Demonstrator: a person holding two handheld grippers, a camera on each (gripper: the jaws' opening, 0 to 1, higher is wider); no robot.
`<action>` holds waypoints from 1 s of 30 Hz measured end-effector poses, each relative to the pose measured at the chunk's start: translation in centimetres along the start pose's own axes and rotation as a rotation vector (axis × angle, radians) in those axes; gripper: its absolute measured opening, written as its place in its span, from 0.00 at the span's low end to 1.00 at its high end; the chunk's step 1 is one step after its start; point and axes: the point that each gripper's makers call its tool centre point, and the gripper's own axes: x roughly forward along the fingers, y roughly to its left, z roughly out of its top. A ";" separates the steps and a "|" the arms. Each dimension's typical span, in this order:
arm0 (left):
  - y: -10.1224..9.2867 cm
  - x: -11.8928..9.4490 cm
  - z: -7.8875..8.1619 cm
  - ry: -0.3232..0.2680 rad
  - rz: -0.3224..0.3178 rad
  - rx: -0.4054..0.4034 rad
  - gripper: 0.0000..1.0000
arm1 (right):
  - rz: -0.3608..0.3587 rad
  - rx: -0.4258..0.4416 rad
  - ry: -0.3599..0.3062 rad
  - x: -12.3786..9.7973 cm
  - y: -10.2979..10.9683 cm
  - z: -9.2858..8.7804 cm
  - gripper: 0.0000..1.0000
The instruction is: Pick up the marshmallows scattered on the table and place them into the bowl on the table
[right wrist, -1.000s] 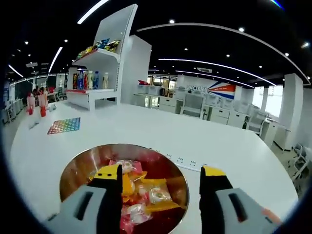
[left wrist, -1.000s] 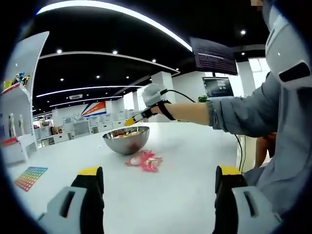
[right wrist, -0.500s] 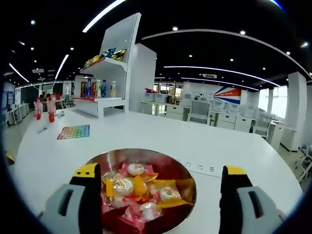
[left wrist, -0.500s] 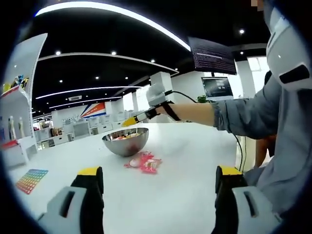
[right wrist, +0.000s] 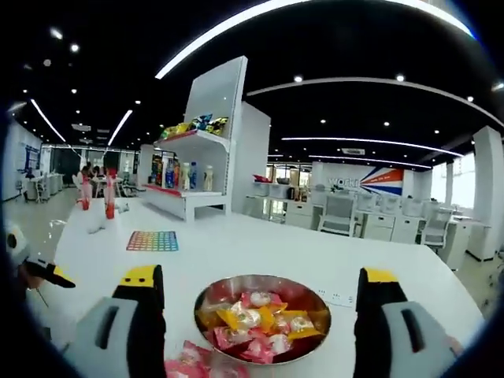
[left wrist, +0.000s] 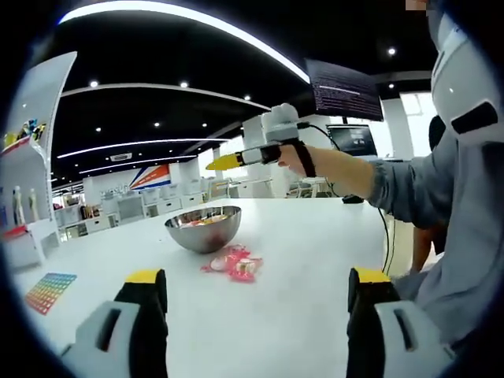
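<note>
Shelf unit (right wrist: 201, 169) and colour chart (right wrist: 153, 240) beyond the bowl (right wrist: 262, 319).

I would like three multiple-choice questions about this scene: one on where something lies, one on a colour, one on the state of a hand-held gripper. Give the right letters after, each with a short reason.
1. Where do the loose marshmallows lie?
A. on the table beside the bowl
B. on the shelf
C. on the coloured mat

2. What colour are the tips of the right hand-held gripper?
A. blue
B. yellow
C. green

3. What is the state of the left hand-held gripper?
A. shut on a marshmallow
B. shut and empty
C. open and empty

Answers:
1. A, the pink packets rest on the white table just in front of the metal bowl.
2. B, both jaw tips are yellow in the right gripper view.
3. C, its jaws stand wide apart with nothing between them.
</note>
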 end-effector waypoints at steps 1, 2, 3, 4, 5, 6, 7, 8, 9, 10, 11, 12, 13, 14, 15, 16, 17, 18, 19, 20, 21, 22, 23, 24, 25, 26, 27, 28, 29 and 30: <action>0.1 0.0 0.0 -0.001 0.001 0.001 0.95 | 0.011 -0.005 -0.018 -0.9 0.6 0.5 0.97; 0.2 0.0 0.0 0.000 0.002 0.003 0.95 | 0.018 -0.007 -0.037 -1.8 1.0 1.1 0.96; 0.4 0.0 -0.1 0.003 0.005 0.005 0.95 | 0.027 -0.007 -0.056 -3.0 1.5 1.6 0.96; 0.5 0.0 -0.1 0.003 0.006 0.004 0.95 | 0.033 -0.005 -0.064 -3.9 1.8 1.9 0.95; 0.6 0.0 -0.1 0.001 0.006 0.002 0.95 | 0.040 -0.004 -0.068 -4.5 2.1 2.2 0.92; 0.7 0.1 -0.2 0.001 0.007 0.001 0.95 | 0.050 -0.004 -0.073 -5.3 2.6 2.4 0.90; 0.8 0.1 -0.3 0.002 0.008 -0.001 0.95 | 0.058 -0.004 -0.082 -6.2 3.1 2.7 0.90; 0.9 0.2 -0.3 0.002 0.008 -0.001 0.95 | 0.066 -0.006 -0.097 -7.0 3.5 3.0 0.92; 1.0 0.2 -0.3 0.001 0.008 -0.003 0.95 | 0.073 -0.008 -0.104 -7.7 4.0 3.1 0.94; 1.1 0.3 -0.3 0.001 0.008 -0.005 0.95 | 0.080 -0.011 -0.112 -8.5 4.4 3.2 0.95; 1.2 0.3 -0.3 0.000 0.008 -0.007 0.95 | 0.087 -0.013 -0.119 -9.3 4.9 3.3 0.95; 1.3 0.4 -0.3 -0.002 0.011 -0.005 0.95 | 0.090 -0.021 -0.115 -10.1 5.5 3.2 0.95; 1.4 0.4 -0.3 -0.002 0.012 -0.004 0.95 | 0.094 -0.027 -0.119 -10.8 5.8 3.1 0.95; 1.4 0.5 -0.3 -0.003 0.011 -0.004 0.95 | 0.103 -0.029 -0.124 -11.2 6.2 3.1 0.95; 1.5 0.5 -0.2 -0.002 0.010 -0.005 0.95 | 0.142 -0.001 -0.153 -11.9 7.3 3.2 0.97; 1.5 0.6 -0.2 -0.003 0.010 -0.006 0.95 | 0.163 0.025 -0.165 -12.3 7.8 3.1 0.97; 1.5 0.6 -0.2 -0.006 0.009 -0.006 0.95 | 0.181 0.052 -0.168 -12.9 8.4 2.8 0.97; 1.4 0.6 -0.1 -0.009 0.007 -0.005 0.94 | 0.190 0.072 -0.173 -13.3 8.9 2.4 0.97; 1.4 0.6 -0.1 -0.010 0.006 -0.003 0.94 | 0.204 0.069 -0.175 -13.7 9.5 1.8 0.97; 1.4 0.6 0.0 -0.014 0.006 0.001 0.94 | 0.213 0.067 -0.172 -14.0 10.1 1.1 0.97; 1.4 0.6 0.1 -0.019 0.006 0.003 0.94 | 0.219 0.064 -0.168 -14.2 10.6 0.3 0.97; 1.3 0.6 0.2 -0.024 0.005 0.003 0.94 | 0.225 0.054 -0.156 -14.4 11.1 -0.6 0.97; 1.3 0.5 0.3 -0.028 0.005 0.003 0.94 | 0.233 0.037 -0.151 -14.5 11.5 -1.4 0.97; 1.3 0.5 0.3 -0.029 0.006 0.003 0.94 | 0.260 -0.002 -0.133 -14.6 12.2 -2.5 0.97; 1.4 0.5 0.3 -0.030 0.007 0.003 0.94 | 0.258 -0.009 -0.117 -14.6 12.3 -3.3 0.97; 1.4 0.5 0.2 -0.024 0.009 0.002 0.94 | 0.250 -0.014 -0.081 -14.5 12.3 -4.3 0.97; 1.3 0.6 0.1 -0.014 0.011 0.003 0.95 | 0.248 -0.002 -0.047 -14.5 12.4 -5.3 0.97; 1.3 0.6 0.0 -0.011 0.011 0.003 0.95 | 0.249 0.006 -0.031 -14.5 12.5 -5.8 0.97; 1.3 0.6 -0.1 -0.007 0.012 0.003 0.95 | 0.256 0.023 -0.019 -14.6 12.8 -6.7 0.97; 1.2 0.6 -0.1 -0.007 0.011 0.003 0.95 | 0.257 0.029 -0.017 -14.6 12.8 -6.9 0.97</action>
